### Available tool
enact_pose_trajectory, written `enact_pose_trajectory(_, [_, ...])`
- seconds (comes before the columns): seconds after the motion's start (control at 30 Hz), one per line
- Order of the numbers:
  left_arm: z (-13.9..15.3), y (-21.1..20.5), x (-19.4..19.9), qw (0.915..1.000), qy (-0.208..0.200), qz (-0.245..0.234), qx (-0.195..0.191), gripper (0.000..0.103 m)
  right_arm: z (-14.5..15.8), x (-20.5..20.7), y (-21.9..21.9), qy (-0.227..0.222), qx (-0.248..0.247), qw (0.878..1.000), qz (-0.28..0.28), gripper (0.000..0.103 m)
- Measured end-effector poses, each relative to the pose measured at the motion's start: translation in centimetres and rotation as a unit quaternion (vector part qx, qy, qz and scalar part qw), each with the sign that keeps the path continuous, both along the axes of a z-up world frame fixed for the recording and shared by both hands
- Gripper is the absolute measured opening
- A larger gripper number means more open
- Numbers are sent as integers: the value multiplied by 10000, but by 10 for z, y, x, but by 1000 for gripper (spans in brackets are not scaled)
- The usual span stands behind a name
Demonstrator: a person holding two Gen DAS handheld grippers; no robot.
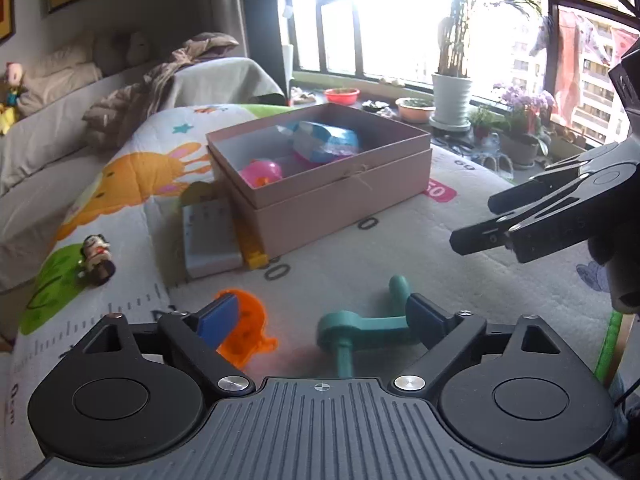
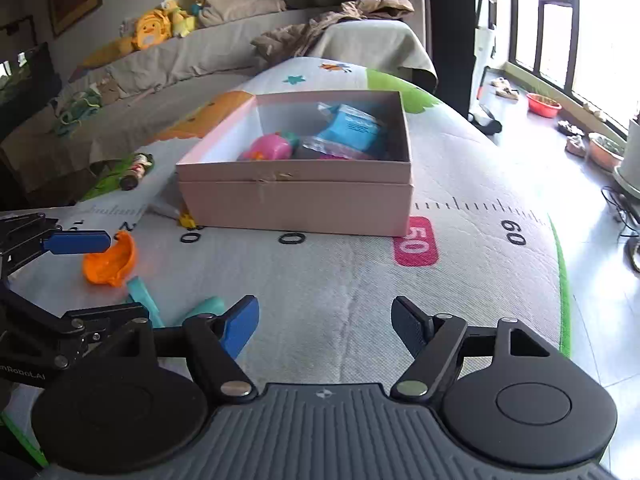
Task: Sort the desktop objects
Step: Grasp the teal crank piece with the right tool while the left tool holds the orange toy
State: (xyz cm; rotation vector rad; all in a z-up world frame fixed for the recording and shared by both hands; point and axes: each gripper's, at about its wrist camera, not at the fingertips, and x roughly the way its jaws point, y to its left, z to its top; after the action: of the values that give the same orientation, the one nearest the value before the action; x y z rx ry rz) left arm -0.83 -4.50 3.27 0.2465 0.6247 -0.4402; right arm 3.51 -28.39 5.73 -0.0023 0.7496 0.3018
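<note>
My left gripper [image 1: 320,320] is open low over the play mat. A teal plastic toy [image 1: 360,326] lies on the mat between its blue pads, which stand apart from it. An orange plastic piece [image 1: 250,330] lies just outside the left pad. The right wrist view shows the same orange piece [image 2: 110,262] and teal toy [image 2: 206,306] at the left, with the left gripper [image 2: 96,280] over them. My right gripper [image 2: 324,326] is open over bare mat with nothing between its fingers. It also shows at the right edge of the left wrist view, as the right gripper [image 1: 500,220].
An open pink box [image 1: 340,200] [image 2: 296,204] sits mid-mat holding a pink ball [image 1: 262,172] and a blue packet [image 1: 326,140]. A grey flat block [image 1: 208,236] and a yellow piece [image 1: 256,258] lie by its left side, and a small figurine [image 1: 96,258] farther left. Sofa behind; floor and plant pots to the right.
</note>
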Motion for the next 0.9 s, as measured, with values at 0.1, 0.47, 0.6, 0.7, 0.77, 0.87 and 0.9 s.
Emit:
enact_pose_trajectory(0.1, [1, 18, -8, 9998, 25, 134, 160, 96, 0, -4, 14, 18, 167, 9992, 355, 81])
enact_pose_trajectory(0.47, [1, 64, 13, 9899, 395, 1357, -62, 99, -23, -14, 102, 192, -110, 9928, 1175, 94])
enact_pose_trajectory(0.6, [-5, 51, 19, 9917, 457, 1197, -102, 100, -25, -17, 98, -268, -967, 9905, 937, 93])
enact_pose_trajectory(0.7, [-15, 41, 25, 9920, 589, 1115, -67, 100, -21, -9, 71, -230, -1063, 9930, 466, 94])
enact_pose_trajectory(0.77, [-21, 38, 28, 9918, 633, 1107, 9, 100, -19, -6, 54, -171, -1002, 9946, 213, 93])
enact_pose_trajectory(0.87, [-25, 40, 31, 9909, 587, 1198, 161, 100, -13, -6, 38, 35, -427, 9989, 213, 94])
enact_pose_trajectory(0.9, [-25, 43, 31, 9904, 576, 1242, 189, 100, -11, -7, 38, 83, -253, 9993, 263, 94])
